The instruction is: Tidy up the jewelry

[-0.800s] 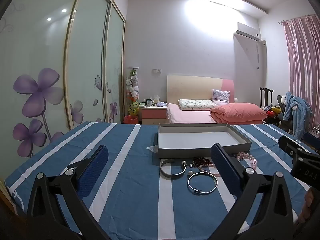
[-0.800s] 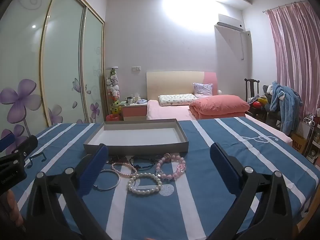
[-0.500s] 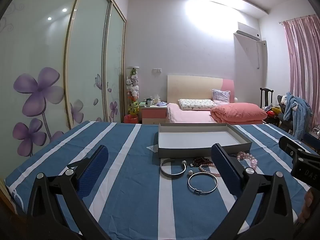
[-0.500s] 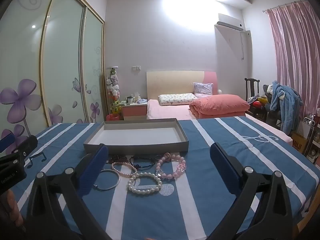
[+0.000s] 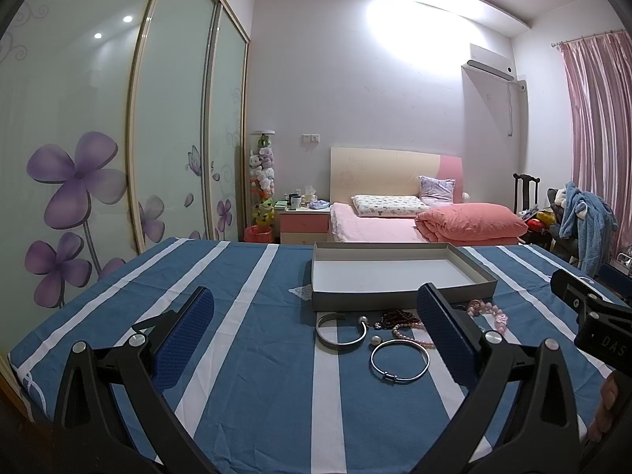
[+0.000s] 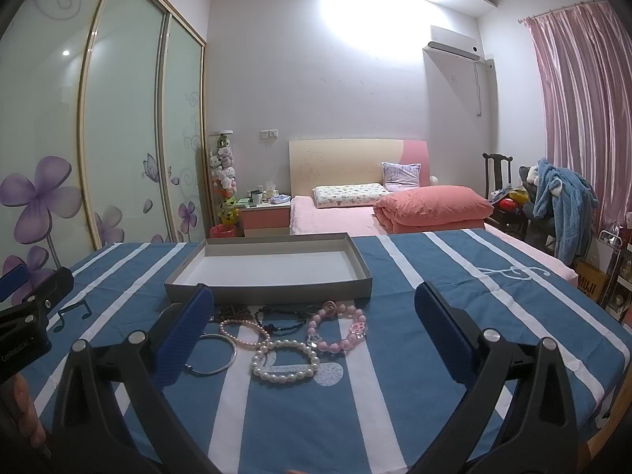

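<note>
A shallow grey tray (image 5: 399, 296) (image 6: 268, 290) with a white floor lies on the blue striped cloth. Jewelry lies in front of it: a silver cuff (image 5: 341, 330), a thin silver bangle (image 5: 399, 360) (image 6: 213, 357), a dark bead bracelet (image 5: 397, 319), a white pearl bracelet (image 6: 285, 360), a pink bead bracelet (image 6: 339, 326), a thin pink pearl strand (image 6: 243, 331) and a black cord bracelet (image 6: 282, 318). My left gripper (image 5: 316, 335) is open and empty, held back from the jewelry. My right gripper (image 6: 314, 335) is open and empty, likewise back from it.
The table's cloth (image 6: 454, 276) reaches to edges left, right and far. Behind it stand a pink bed (image 6: 379, 213), a nightstand (image 6: 266, 217), sliding wardrobe doors (image 5: 170, 118) on the left, and a chair with a blue garment (image 6: 561, 201) on the right.
</note>
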